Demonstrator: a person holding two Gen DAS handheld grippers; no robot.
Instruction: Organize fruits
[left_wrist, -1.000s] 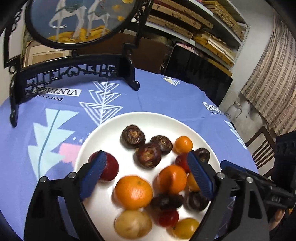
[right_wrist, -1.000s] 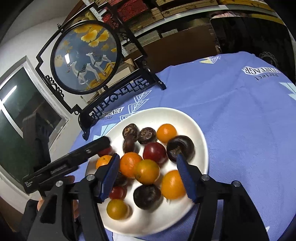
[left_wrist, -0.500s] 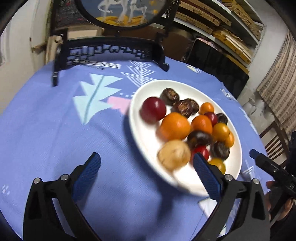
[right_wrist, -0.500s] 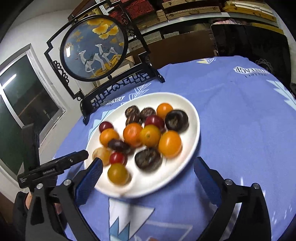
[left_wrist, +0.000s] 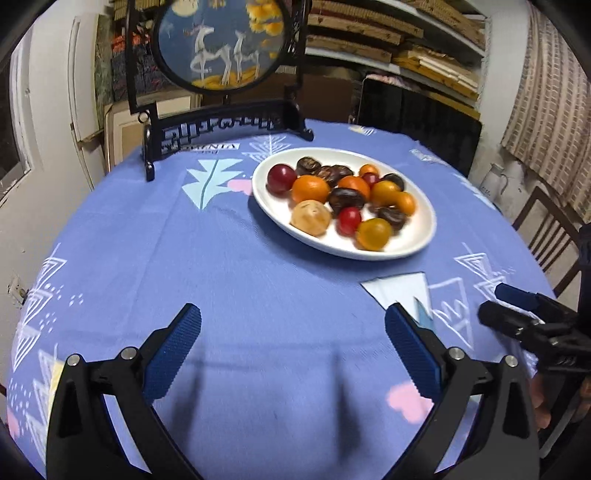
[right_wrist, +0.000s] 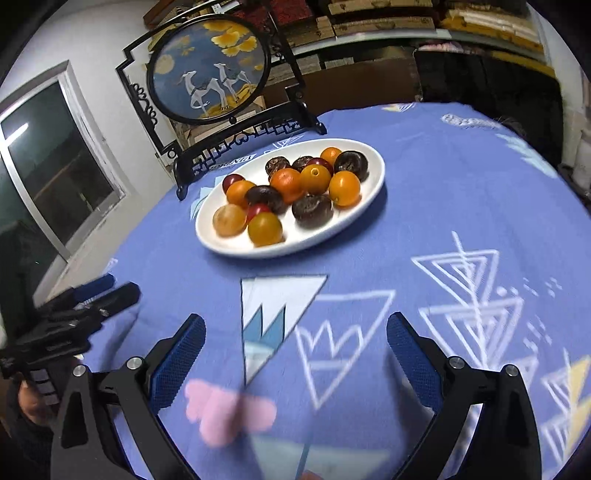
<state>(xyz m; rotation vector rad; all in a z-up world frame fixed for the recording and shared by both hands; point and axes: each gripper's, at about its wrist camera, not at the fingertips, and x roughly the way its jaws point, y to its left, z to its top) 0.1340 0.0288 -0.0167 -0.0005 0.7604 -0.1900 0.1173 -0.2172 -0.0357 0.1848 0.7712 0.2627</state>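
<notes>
Now my left hand-held gripper (left_wrist: 291, 347) hangs over bare tabletop (left_wrist: 258, 295), jaws just opened wide and empty. Far right of it sits the white plate (left_wrist: 424, 236) heaped with fruits (left_wrist: 347, 199). My right hand-held gripper (right_wrist: 295, 350) gapes empty too. Reaching in carelessly could nudge the round fruits rolling off.
</notes>
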